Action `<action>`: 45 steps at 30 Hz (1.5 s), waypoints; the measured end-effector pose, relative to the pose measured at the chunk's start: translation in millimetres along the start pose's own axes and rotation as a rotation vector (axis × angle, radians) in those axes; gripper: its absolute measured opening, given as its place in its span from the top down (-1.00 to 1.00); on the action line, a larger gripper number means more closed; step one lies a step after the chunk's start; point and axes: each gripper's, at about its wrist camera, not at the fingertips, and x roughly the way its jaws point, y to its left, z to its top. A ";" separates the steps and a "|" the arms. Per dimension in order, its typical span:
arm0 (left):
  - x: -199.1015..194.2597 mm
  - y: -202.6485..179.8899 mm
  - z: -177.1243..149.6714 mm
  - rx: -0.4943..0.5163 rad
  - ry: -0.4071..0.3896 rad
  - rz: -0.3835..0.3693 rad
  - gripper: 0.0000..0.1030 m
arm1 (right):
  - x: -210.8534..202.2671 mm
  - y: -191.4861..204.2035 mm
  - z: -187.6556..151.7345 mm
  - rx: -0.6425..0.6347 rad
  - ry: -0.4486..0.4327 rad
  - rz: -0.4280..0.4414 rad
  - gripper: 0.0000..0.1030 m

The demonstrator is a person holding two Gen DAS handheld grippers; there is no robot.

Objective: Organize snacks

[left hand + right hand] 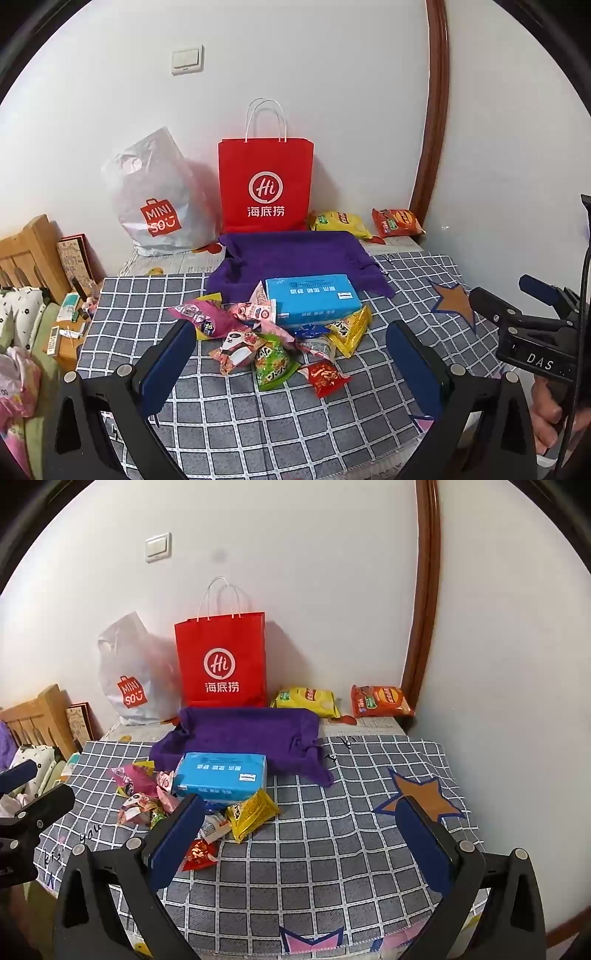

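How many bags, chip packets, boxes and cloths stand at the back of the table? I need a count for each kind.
Carrier bags: 2 (red paper bag, white plastic bag)
Chip packets: 2 (yellow packet, orange packet)
Boxes: 1 (blue box)
Cloths: 1 (purple cloth)
Total: 6

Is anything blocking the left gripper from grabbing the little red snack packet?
Nothing visible is. The left gripper hangs open over the checked cloth, and the red snack packet lies at the pile's near edge with only bare cloth before it.

I see small snack packets [280, 343] heaped mid-tabletop against a blue box [314, 301]; yellow chip bag [340, 222] and orange chip bag [397, 222] lie at the back edge.
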 end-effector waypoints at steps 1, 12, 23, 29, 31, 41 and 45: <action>0.1 -0.1 0.0 -0.002 0.009 -0.002 -1.00 | -0.1 0.3 -0.4 -0.002 0.003 -0.005 -0.98; 4.9 6.4 3.7 -0.057 0.043 -0.015 -1.00 | -5.6 11.7 -4.9 -0.028 0.030 -0.019 -0.98; -1.9 11.0 2.3 -0.071 0.020 -0.013 -1.00 | -8.8 15.2 -3.9 -0.042 0.021 -0.010 -0.98; -4.3 10.9 1.2 -0.074 0.014 -0.010 -1.00 | -10.4 17.1 -2.9 -0.040 0.020 -0.010 -0.98; -5.0 11.8 0.4 -0.075 0.012 -0.007 -1.00 | -10.3 16.5 -2.4 -0.038 0.021 -0.003 -0.98; -5.7 12.2 -1.6 -0.081 0.015 -0.007 -1.00 | -10.5 16.0 -4.2 -0.032 0.022 0.000 -0.98; -6.3 12.1 -1.1 -0.083 0.014 -0.007 -1.00 | -10.8 17.5 -4.2 -0.039 0.022 -0.005 -0.98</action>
